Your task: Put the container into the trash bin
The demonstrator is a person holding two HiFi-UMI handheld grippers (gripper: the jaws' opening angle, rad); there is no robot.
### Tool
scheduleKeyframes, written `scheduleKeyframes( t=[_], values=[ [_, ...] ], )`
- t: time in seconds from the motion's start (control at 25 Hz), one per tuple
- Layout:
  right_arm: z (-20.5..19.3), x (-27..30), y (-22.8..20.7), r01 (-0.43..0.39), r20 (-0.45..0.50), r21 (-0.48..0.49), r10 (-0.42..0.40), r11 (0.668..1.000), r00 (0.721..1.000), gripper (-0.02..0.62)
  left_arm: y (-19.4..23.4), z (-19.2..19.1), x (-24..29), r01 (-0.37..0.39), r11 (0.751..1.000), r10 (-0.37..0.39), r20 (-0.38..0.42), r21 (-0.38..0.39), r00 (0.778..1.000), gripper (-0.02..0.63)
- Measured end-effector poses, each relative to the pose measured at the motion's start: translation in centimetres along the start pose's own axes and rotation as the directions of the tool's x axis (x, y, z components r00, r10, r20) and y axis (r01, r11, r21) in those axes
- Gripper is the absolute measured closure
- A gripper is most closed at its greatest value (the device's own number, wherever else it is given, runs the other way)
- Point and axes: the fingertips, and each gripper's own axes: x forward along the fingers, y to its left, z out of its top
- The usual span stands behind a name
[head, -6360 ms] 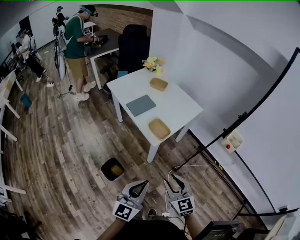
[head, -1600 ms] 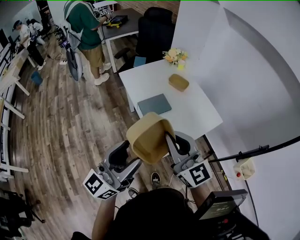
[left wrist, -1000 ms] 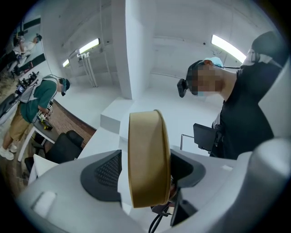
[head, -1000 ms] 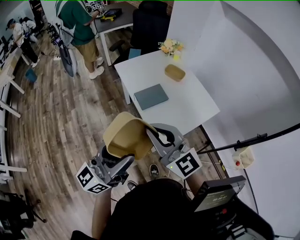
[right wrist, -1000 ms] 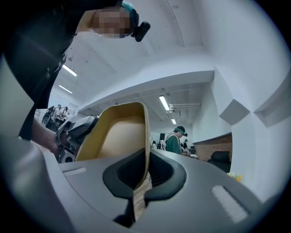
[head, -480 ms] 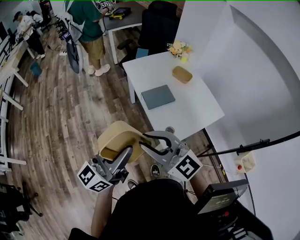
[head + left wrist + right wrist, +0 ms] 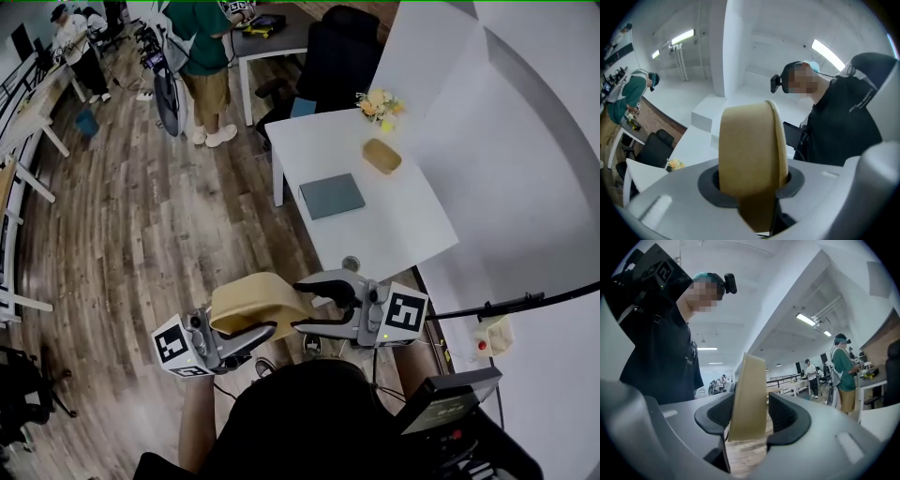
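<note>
Between both grippers, up over the wood floor (image 7: 141, 234), the container (image 7: 258, 298) looks mid-carry. Left gripper (image 7: 265, 331) is clamped on its rim. Right gripper (image 7: 305, 305) jaws are opening, wall btwn them w/ a gap showing. Prob. a handover to one hand. Nxt: find the bin (not in view), then drop. Tan, matte, moulded-fibre look; shallow tray, rounded corners, thin stiff wall.

Lower end of container (image 7: 750, 150), out of sight between left tongs (image 7: 752, 182)
</note>
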Motion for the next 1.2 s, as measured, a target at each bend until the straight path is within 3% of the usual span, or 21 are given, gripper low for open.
scheduleKeyframes(
  t=[0.16,0.4,0.84,1.2],
  values=[
    [-0.7,1.8,2.0,-0.086,-0.029,0.051,0.088,0.995,0.996,0.359,-1.5,-0.2,-0.6,0.066,0.998,-0.066,-0.014,0.006,0.998,0.451],
    [-2.0,3.8,5.0,-0.22,-0.066,0.1,0.227,0.97,0.972,0.371,-2.6,-0.7,-2.1,0.077,0.997,-0.076,-0.03,0.001,0.997,0.451],
    [-4.4,7.8,7.1,-0.238,-0.114,0.127,0.252,0.963,0.961,0.379,-3.3,-1.6,-7.5,-0.085,0.988,0.095,-0.071,0.128,0.993,0.451],
    [-6.8,11.3,9.3,-0.249,-0.124,0.18,0.273,0.952,0.954,0.379,-3.8,-1.5,-14.3,-0.243,0.966,0.246,-0.022,0.093,0.969,0.429]
  ],
)
